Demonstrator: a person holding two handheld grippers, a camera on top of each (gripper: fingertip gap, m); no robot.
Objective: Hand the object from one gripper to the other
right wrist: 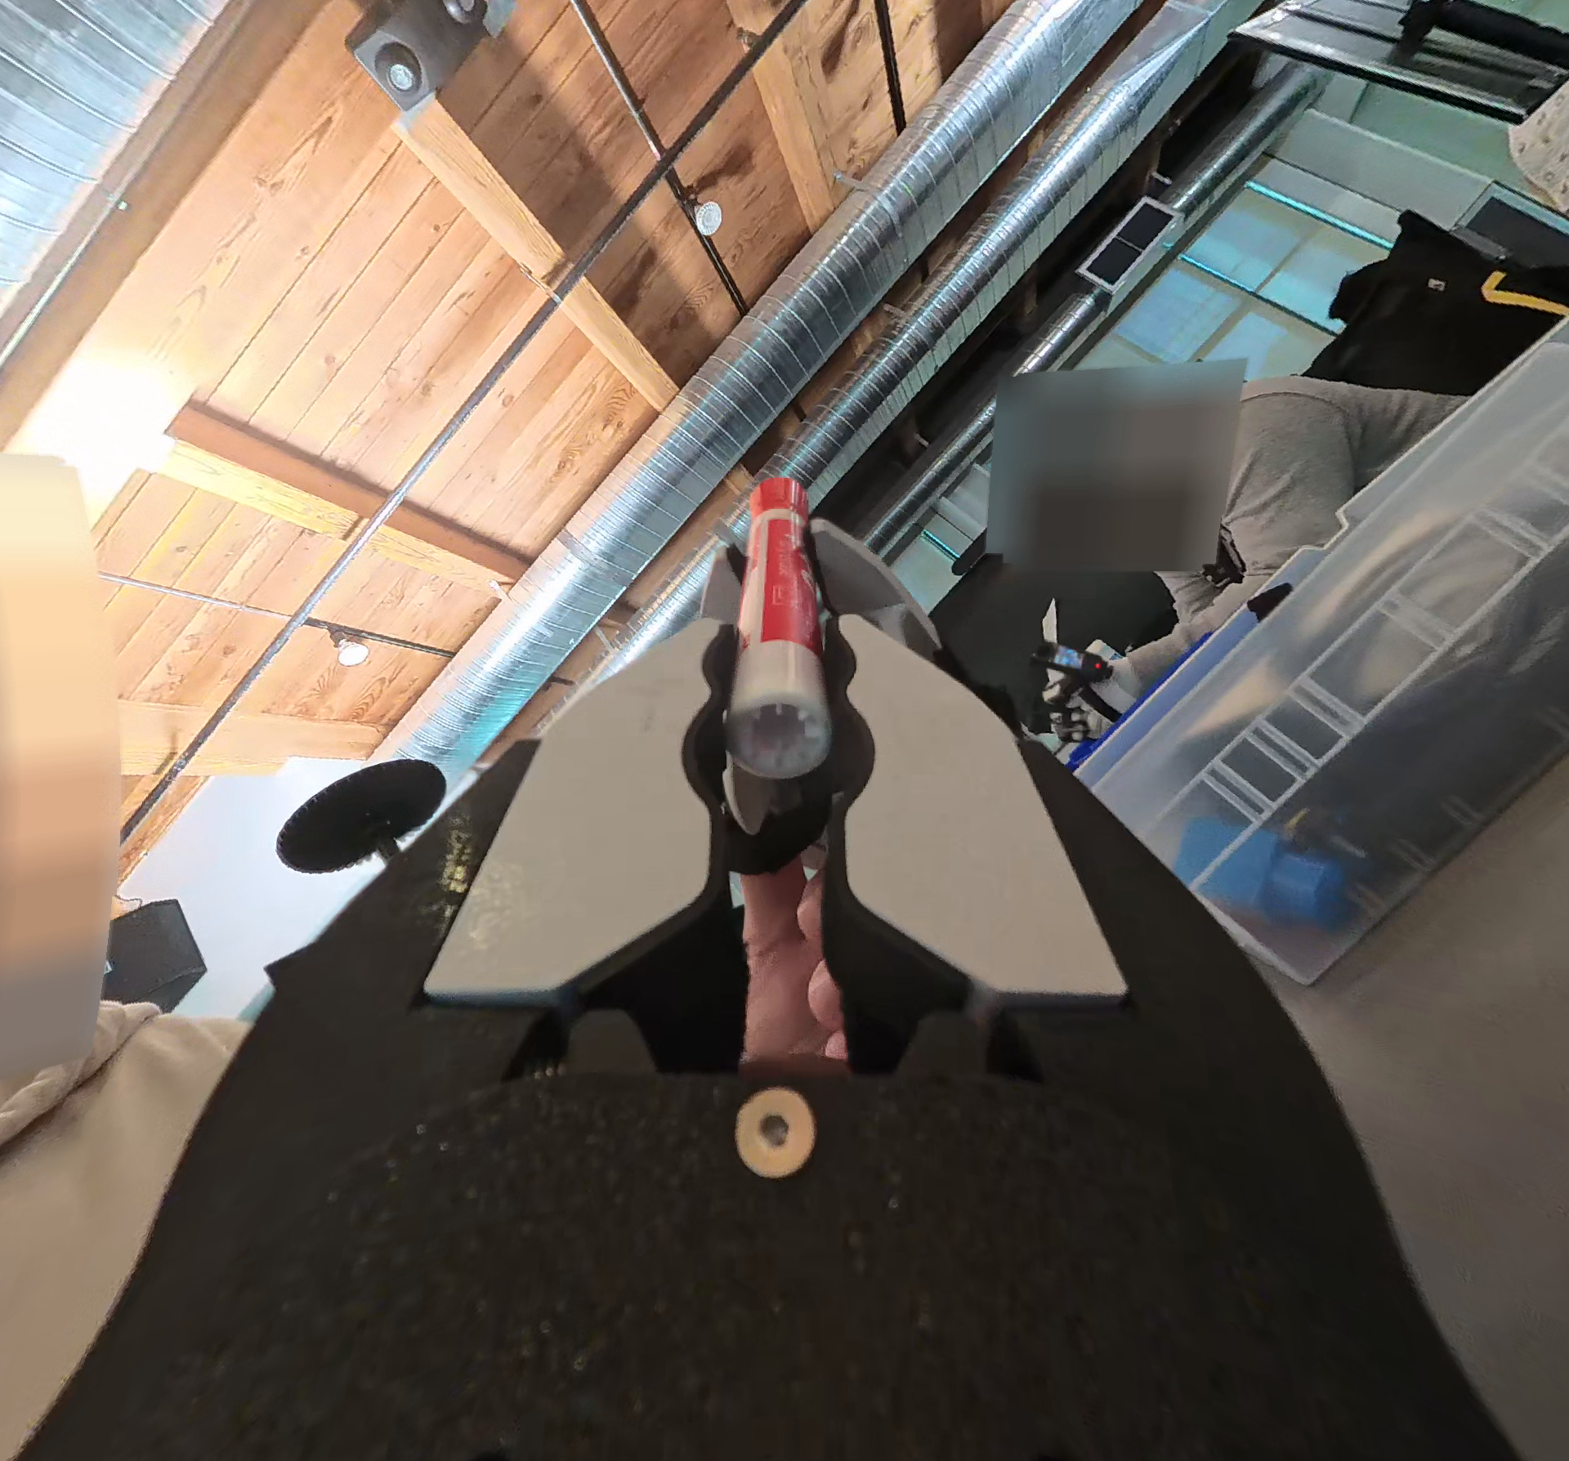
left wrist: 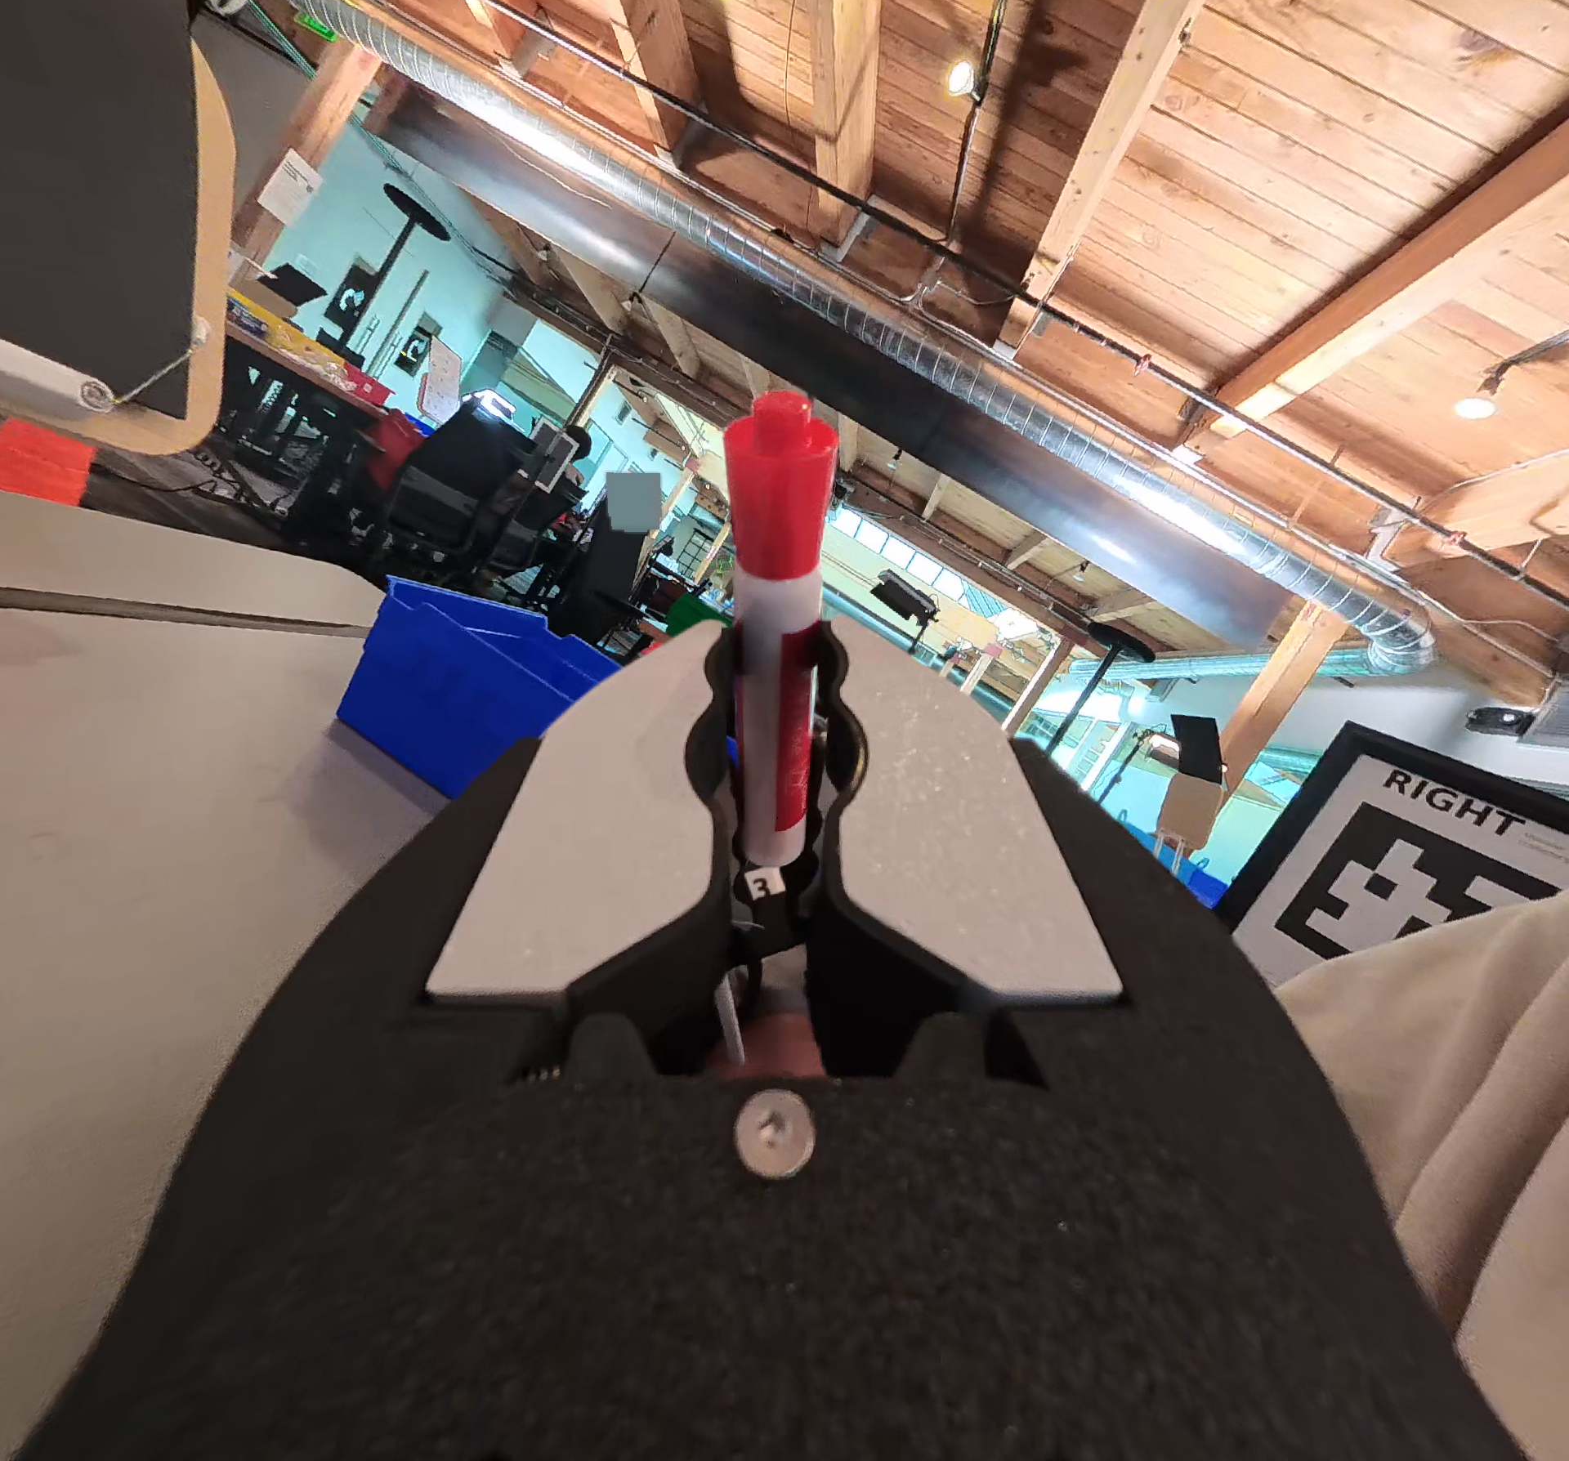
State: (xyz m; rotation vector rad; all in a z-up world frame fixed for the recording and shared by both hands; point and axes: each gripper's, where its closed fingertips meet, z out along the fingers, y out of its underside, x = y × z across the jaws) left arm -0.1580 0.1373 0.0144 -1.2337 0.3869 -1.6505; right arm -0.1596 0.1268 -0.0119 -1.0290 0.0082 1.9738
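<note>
Overhead runs a plank ceiling [left wrist: 1273, 147] on wooden beams, with a ribbed silver duct [left wrist: 849, 334] and small spotlights [left wrist: 962, 76] beneath it. Pale teal walls [left wrist: 357, 232] stand behind dark office chairs [left wrist: 458, 486]. A blue bin [left wrist: 458, 690] rests on the grey tabletop [left wrist: 127, 826].

An open loft-style workshop or lab. Above the fingers [left wrist: 777, 656] runs a timber ceiling [left wrist: 1273, 104] of planks and beams, with bare spiral ducts [right wrist: 849, 334] and track spotlights [left wrist: 961, 76]. Left of the fingers lie a grey worktop [left wrist: 170, 783] and a blue bin [left wrist: 458, 690]; behind them stand cluttered benches [left wrist: 289, 367], office chairs [left wrist: 458, 486] and stands. A clear storage crate [right wrist: 1358, 699] sits right of the other fingers, and a printed marker board [left wrist: 1401, 851] leans to the right.
</note>
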